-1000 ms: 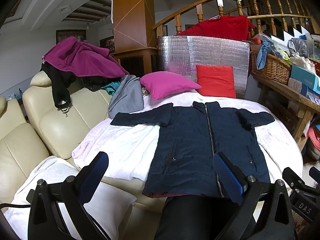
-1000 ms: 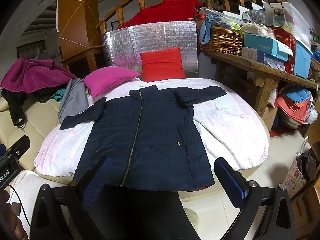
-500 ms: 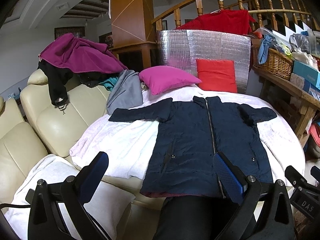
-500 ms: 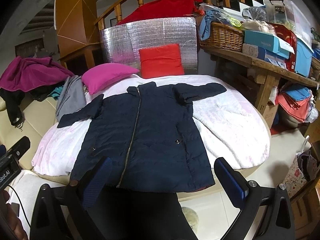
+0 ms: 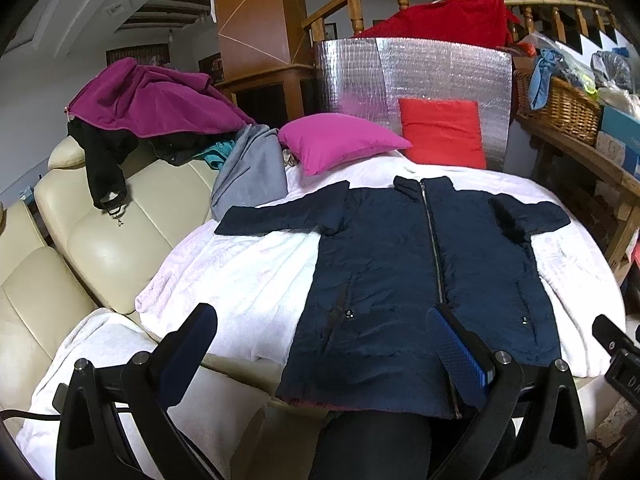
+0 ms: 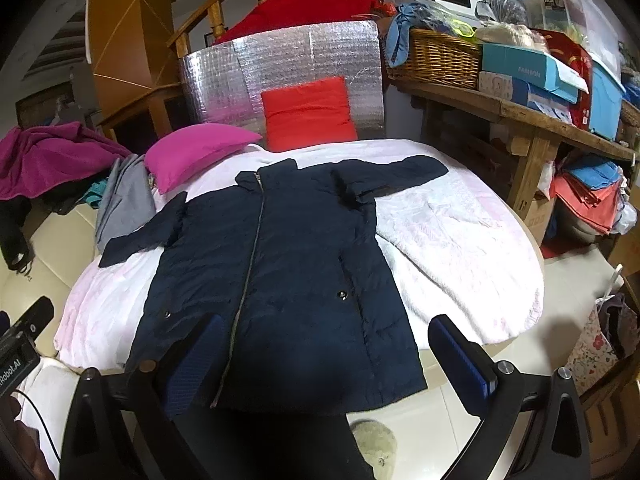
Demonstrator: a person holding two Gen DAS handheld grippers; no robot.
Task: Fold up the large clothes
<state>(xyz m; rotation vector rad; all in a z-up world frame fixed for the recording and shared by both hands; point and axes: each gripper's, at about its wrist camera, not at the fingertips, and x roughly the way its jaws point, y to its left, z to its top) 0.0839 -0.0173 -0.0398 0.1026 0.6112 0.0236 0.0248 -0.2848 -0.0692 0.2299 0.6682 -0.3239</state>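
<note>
Sofa in cream leather runs along the left of the left wrist view, with a purple garment and a black one draped over its back; beside it stands the round table, covered by a white blanket that hangs over the rim; behind the table a silver foil panel stands upright, with a wooden bench to the right carrying a wicker basket and blue boxes; navy jacket lies flat and face up on the blanket, zipped, collar towards the far side, both sleeves spread outwards, the hem hanging at the near edge; pink cushion and red cushion sit at the far rim, the red one leaning on the foil, and a grey garment lies just left of the pink one; left gripper hovers above the near left part of the jacket with its jaws spread wide and nothing between them; right gripper hovers over the jacket's hem, likewise spread wide and empty.
</note>
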